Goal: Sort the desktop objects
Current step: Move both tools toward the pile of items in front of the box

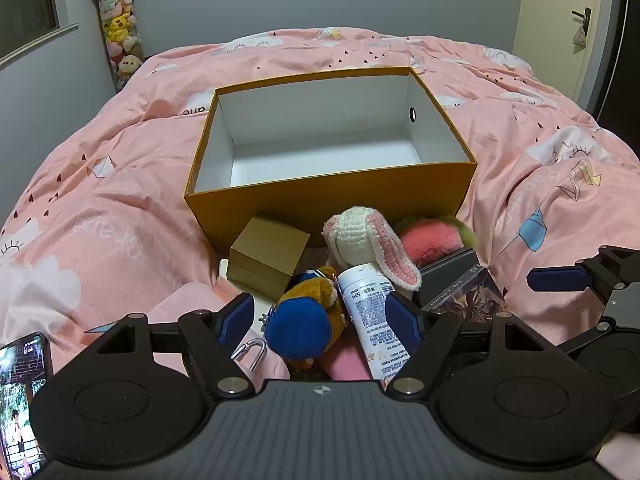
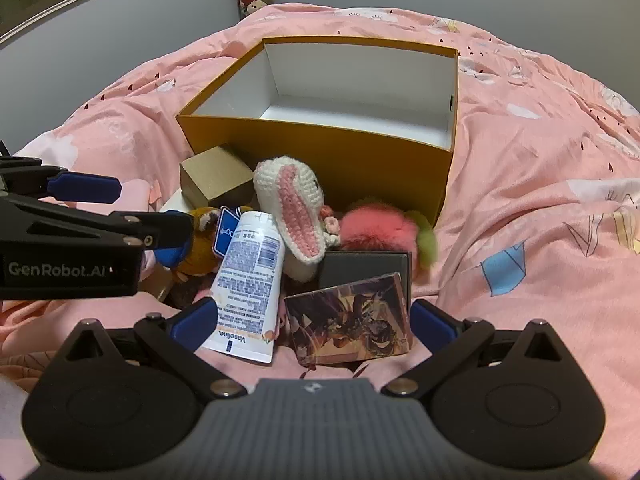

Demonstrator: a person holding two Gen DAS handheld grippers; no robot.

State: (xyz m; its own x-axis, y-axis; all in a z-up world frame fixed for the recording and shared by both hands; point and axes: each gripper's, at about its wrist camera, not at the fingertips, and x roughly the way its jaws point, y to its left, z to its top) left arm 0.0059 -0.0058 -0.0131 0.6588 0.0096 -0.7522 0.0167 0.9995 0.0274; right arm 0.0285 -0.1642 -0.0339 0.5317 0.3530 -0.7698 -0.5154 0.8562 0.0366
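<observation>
Both our jaws stand wide and empty. We should drop the right gripper [image 2: 312, 328] squarely over the picture box [image 2: 348, 318], then lift it into the orange box [image 2: 320, 152].

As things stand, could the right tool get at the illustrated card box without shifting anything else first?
Probably yes. The right tool is open and the illustrated card box lies right between its fingers, top face uncovered. The white lotion tube crowds the left finger, so it might get nudged.

An open yellow box [image 1: 332, 200] sits empty on the bed. Just in front lie a bunny [image 1: 360, 236], tube [image 1: 372, 312], and small box [image 1: 266, 256].
</observation>
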